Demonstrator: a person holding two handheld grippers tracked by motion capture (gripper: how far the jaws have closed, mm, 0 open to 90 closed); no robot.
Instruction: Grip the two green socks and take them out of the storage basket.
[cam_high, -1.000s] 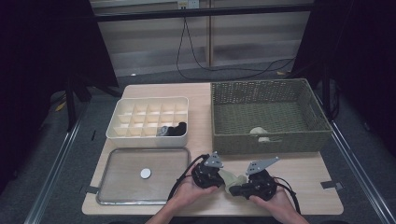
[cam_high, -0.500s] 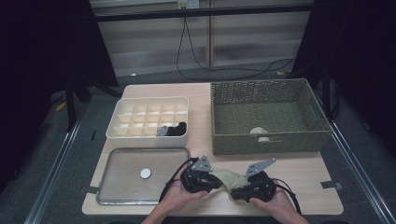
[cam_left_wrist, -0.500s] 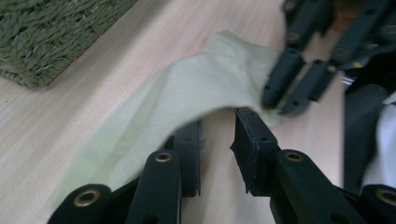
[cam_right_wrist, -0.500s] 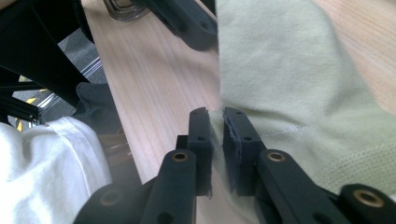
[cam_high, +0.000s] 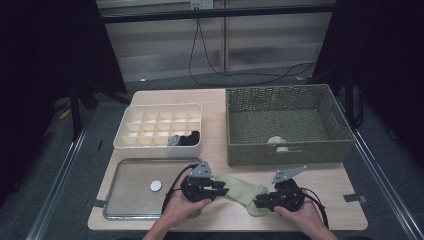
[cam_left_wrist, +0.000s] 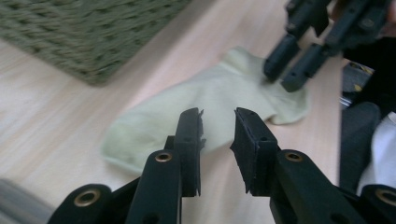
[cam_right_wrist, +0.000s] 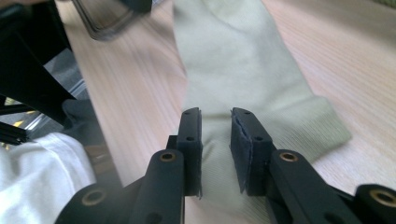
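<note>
A pale yellow-green sock (cam_high: 240, 187) lies flat on the wooden table (cam_high: 215, 100) near its front edge, between my two grippers. My left gripper (cam_high: 220, 189) is at the sock's left end. In the left gripper view its jaws (cam_left_wrist: 217, 126) stand a little apart just short of the sock (cam_left_wrist: 205, 98), having just been opening, with nothing pinched. My right gripper (cam_high: 257, 202) is at the sock's right end. Its jaws (cam_right_wrist: 215, 116) hover over the ribbed cuff of the sock (cam_right_wrist: 233, 56), having just been opening, and the pads do not press the cloth.
A metal tray (cam_high: 130, 172) with a small white disc (cam_high: 156, 185) lies front left. Behind it a cream compartment box (cam_high: 160, 125) holds a dark rolled item (cam_high: 187, 138). A woven basket (cam_high: 285, 150) at the right holds a pale bundle (cam_high: 277, 141).
My left gripper has drawn away to the left from the right one. The sock, bunched between them before, now lies stretched out flat. Both pairs of jaws have let go of it.
</note>
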